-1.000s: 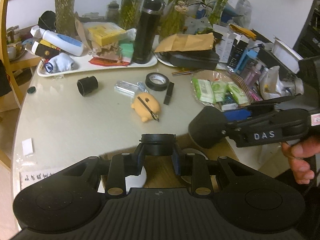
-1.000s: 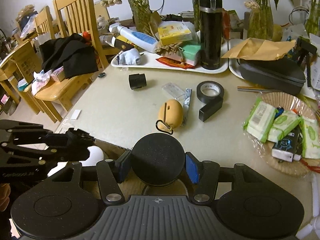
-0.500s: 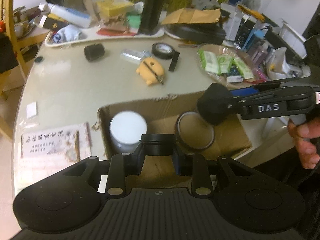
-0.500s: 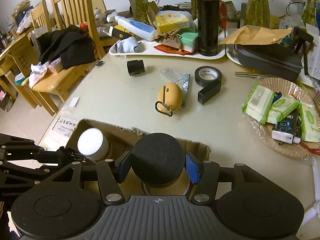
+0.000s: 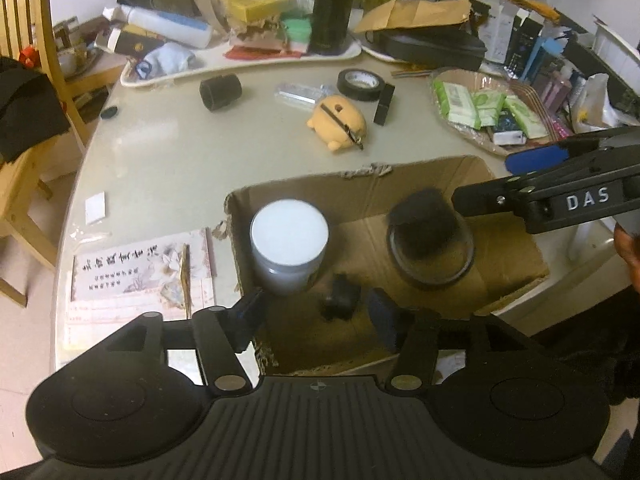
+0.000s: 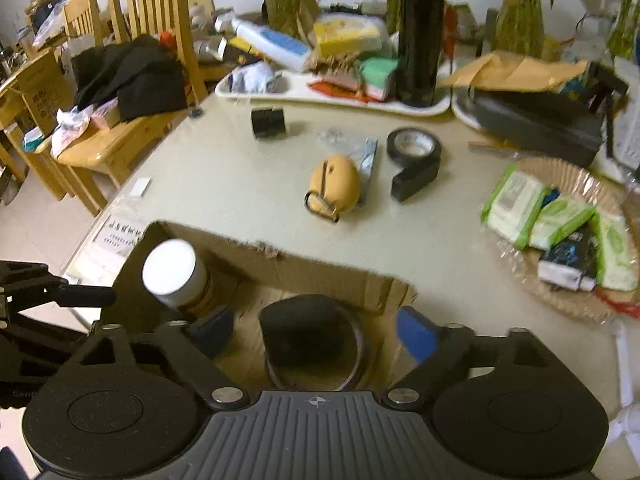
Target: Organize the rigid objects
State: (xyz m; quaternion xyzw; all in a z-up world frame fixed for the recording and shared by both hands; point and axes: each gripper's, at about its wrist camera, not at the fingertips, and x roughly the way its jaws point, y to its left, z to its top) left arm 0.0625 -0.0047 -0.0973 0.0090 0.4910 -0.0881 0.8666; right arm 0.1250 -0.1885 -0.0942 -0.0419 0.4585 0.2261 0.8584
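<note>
An open cardboard box (image 5: 516,248) sits at the table's near edge. In it stand a white-lidded jar (image 5: 289,236), a round dark tin (image 5: 430,264) and a small black ring part (image 5: 340,298). A black round object (image 5: 424,216) lies on the tin, below my right gripper. My left gripper (image 5: 318,314) is open and empty above the ring part. My right gripper (image 6: 312,330) is open and empty above the black round object (image 6: 304,332) in the box (image 6: 328,276). The jar also shows in the right wrist view (image 6: 172,270).
On the table beyond the box lie a yellow plush pouch (image 5: 338,122), a black tape roll (image 5: 360,84), a black cylinder (image 5: 221,92) and a basket of wipes (image 5: 480,108). A white tray (image 5: 248,60) with a black flask (image 6: 420,36) stands behind. Wooden chairs (image 6: 132,80) are left.
Both grippers have opened over the box. The left has let go of the black ring part and the right of the black round object; both now lie in the box.
</note>
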